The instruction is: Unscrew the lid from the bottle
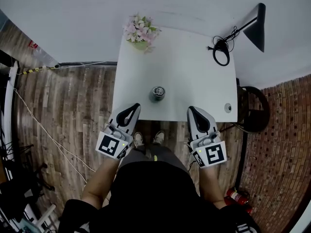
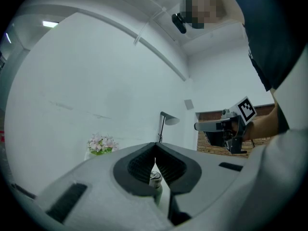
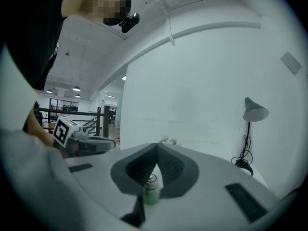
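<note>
Seen from above, a small pale green bottle (image 1: 158,93) with a silver metal lid (image 2: 154,176) stands upright on a white rectangular table (image 1: 180,72), toward its near edge. A grey left claw (image 1: 135,106) and a grey right claw (image 1: 191,108) hover at that near edge, one on each side, both well apart from the bottle. Each claw is pressed fully together and holds nothing. Pink flowers (image 1: 140,32) sit at the far left corner and a black desk lamp (image 1: 256,25) at the far right. If a claw arrived at the bottle with its jaws together, it would likely knock the bottle over. Twisting the lid without the body gripped would probably spin the whole bottle.
</note>
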